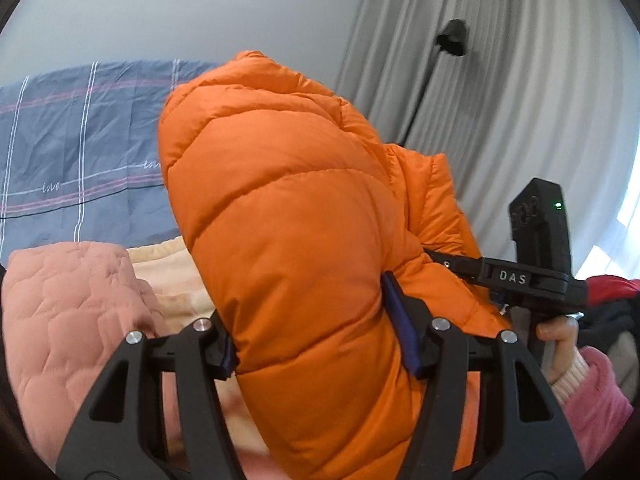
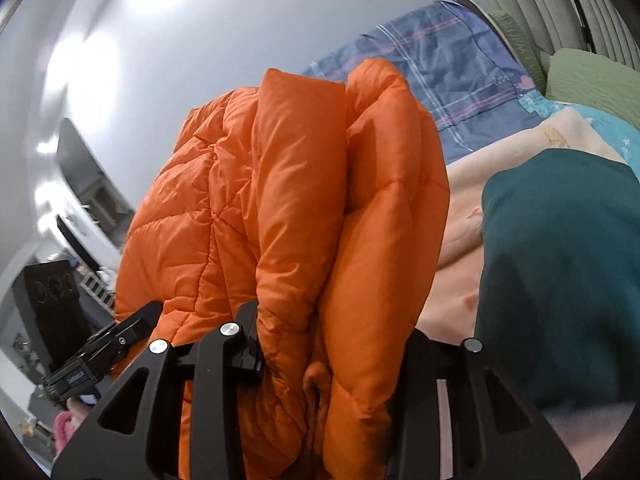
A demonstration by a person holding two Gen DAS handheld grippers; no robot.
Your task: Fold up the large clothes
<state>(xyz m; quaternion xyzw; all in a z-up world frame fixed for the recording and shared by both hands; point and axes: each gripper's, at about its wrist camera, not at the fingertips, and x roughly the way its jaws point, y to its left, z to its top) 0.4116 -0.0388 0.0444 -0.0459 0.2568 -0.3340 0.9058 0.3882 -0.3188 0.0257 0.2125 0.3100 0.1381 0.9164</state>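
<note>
An orange puffer jacket point(image 1: 288, 208) hangs bunched up, lifted above the bed. My left gripper point(image 1: 316, 340) is shut on a thick quilted roll of it, one blue pad point(image 1: 404, 328) pressing into its right side. To the right, my right gripper point(image 1: 452, 260) clamps the jacket's far edge, held by a hand in a pink sleeve point(image 1: 584, 384). In the right wrist view the jacket point(image 2: 280, 208) fills the middle, and my right gripper point(image 2: 336, 348) is shut on its folded layers. The left gripper point(image 2: 128, 328) bites the jacket at lower left.
A pink quilted garment point(image 1: 72, 312) and a cream blanket point(image 1: 176, 276) lie on the blue checked bedsheet point(image 1: 80, 140). A dark green garment point(image 2: 560, 280) lies at the right, with green pillows point(image 2: 592, 76) behind it. Grey curtains point(image 1: 500, 100) and a black stand point(image 1: 452, 40) are beyond.
</note>
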